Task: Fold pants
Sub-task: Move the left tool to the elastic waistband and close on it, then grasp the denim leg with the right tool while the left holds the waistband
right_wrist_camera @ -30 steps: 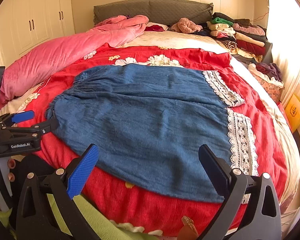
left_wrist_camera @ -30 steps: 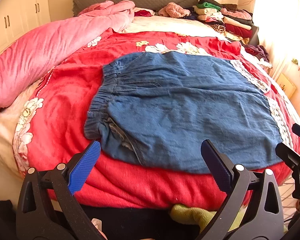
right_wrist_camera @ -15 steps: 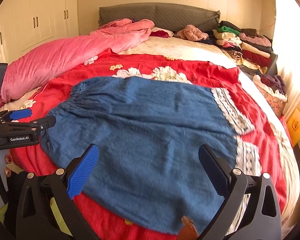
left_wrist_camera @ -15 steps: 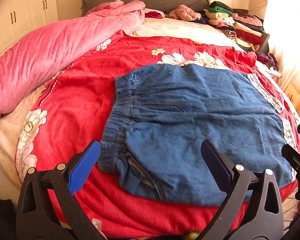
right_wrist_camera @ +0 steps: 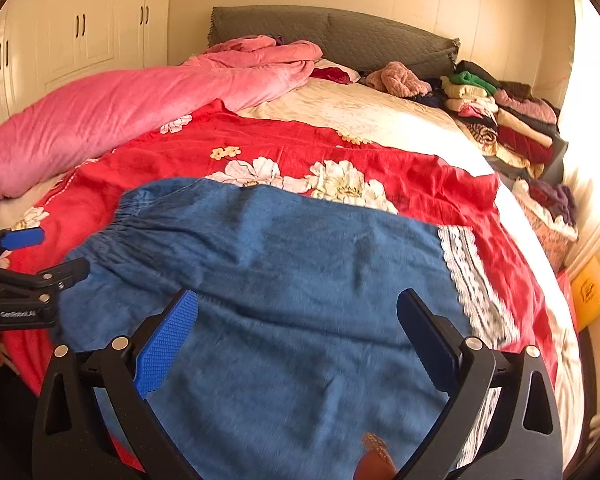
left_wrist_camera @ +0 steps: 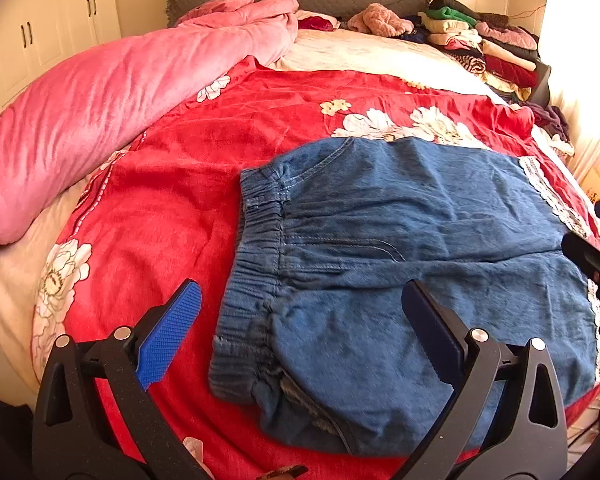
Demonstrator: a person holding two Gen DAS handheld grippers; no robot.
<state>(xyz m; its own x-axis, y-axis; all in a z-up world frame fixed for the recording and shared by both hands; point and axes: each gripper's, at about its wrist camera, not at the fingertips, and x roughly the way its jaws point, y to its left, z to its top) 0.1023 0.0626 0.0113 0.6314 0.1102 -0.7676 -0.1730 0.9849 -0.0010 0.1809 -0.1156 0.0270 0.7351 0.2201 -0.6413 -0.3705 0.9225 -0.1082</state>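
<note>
Blue denim pants [left_wrist_camera: 412, 264] with a gathered elastic waistband [left_wrist_camera: 252, 280] and white lace trim [right_wrist_camera: 472, 280] at the leg ends lie spread flat across the near half of the bed, on a red blanket printed with white flowers [left_wrist_camera: 172, 184]. The waistband points toward the bed's left edge and the lace hems toward its right edge; the near side of the pants runs close to the foot edge of the bed.

The left gripper [left_wrist_camera: 300, 336] hovers over the waistband's near corner, its blue-padded fingers [left_wrist_camera: 168, 336] spread wide apart and holding nothing; one finger is above the red blanket, the other above the denim. The right gripper [right_wrist_camera: 296, 332] hovers over the middle of the pants, its fingers likewise wide apart with nothing between them. Whether either touches the cloth cannot be told.

A rolled pink plush quilt [left_wrist_camera: 100, 100] lies along the bed's left edge. A cream sheet [right_wrist_camera: 360, 116] covers the far half, up to a grey padded headboard [right_wrist_camera: 340, 36]. Stacks of folded clothes [right_wrist_camera: 500, 112] sit at the far right corner, and cream wardrobe doors [right_wrist_camera: 80, 40] stand beyond the left edge
</note>
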